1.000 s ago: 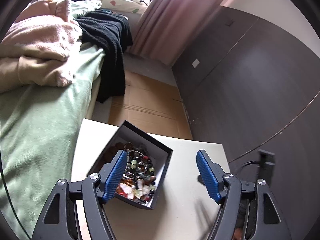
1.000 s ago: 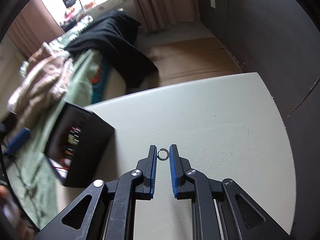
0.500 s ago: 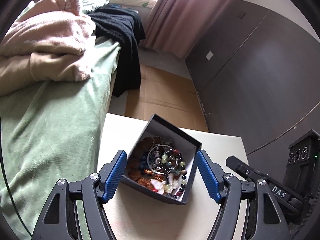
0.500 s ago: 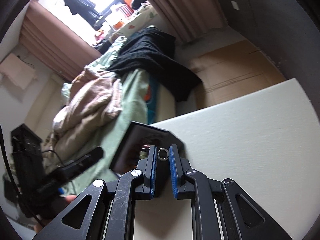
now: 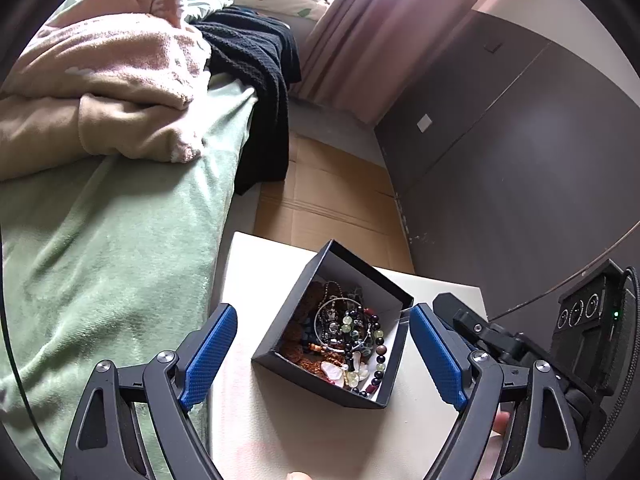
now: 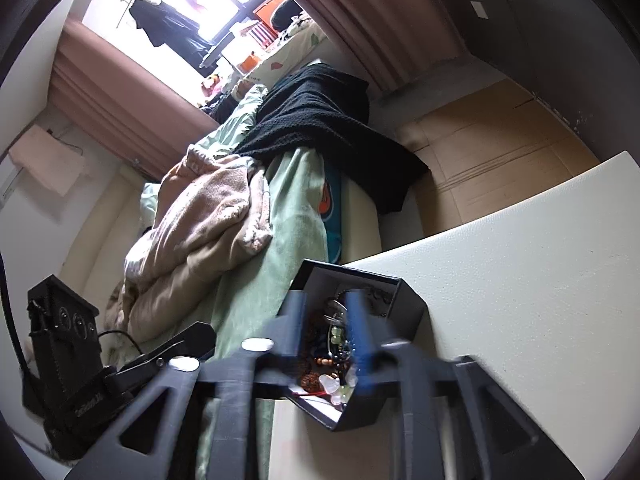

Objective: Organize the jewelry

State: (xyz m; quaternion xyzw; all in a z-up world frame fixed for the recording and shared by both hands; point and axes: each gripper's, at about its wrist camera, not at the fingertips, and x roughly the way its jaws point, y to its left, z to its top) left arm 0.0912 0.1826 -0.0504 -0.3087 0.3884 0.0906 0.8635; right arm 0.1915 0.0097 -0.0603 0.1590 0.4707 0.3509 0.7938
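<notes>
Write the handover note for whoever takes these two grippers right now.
Left gripper: jaws opening, straddling the black jewelry box, pads clear of its walls.
Right gripper: jaws opening above the box's open top, blurred; nothing can be made out between them.
Box: open, on the white table at the edge nearest the bed, full of beads and bracelets.
Done: jewelry gathered in the box.
Left: no loose pieces show on the table; check for strays, then straighten the box.
</notes>
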